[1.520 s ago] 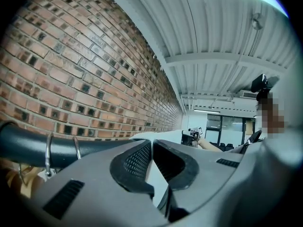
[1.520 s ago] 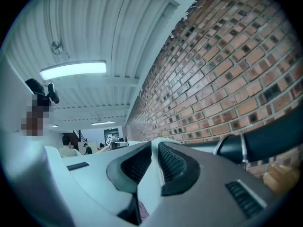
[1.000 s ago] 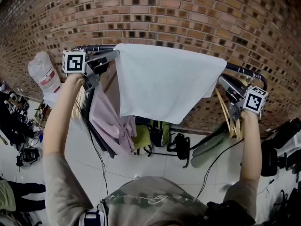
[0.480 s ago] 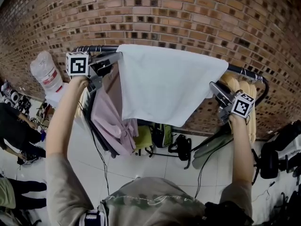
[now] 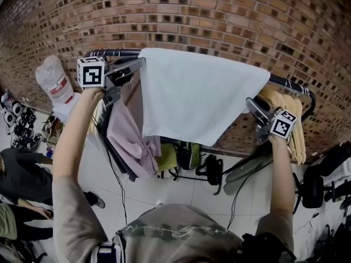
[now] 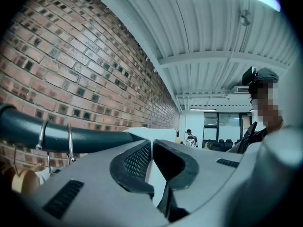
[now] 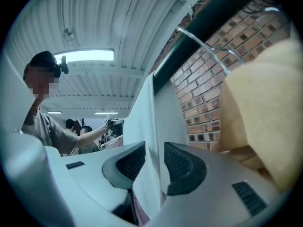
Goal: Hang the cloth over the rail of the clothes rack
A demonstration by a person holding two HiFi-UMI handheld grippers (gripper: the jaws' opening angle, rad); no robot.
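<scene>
Step in hand: final draping, judged near done.
White cloth (image 5: 197, 92) lies over rail (image 5: 112, 52) of clothes rack, front panel hanging down.
Left gripper (image 6: 151, 146) pinched tight on cloth's top-left edge at rail.
Right gripper (image 7: 155, 150) clamped on right edge, just below rail.
Next move likely: level hem, release both edges, withdraw sideways.

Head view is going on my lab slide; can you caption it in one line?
White cloth draped over the dark metal clothes-rack rail before a brick wall, left gripper and right gripper each pinching an end.
</scene>
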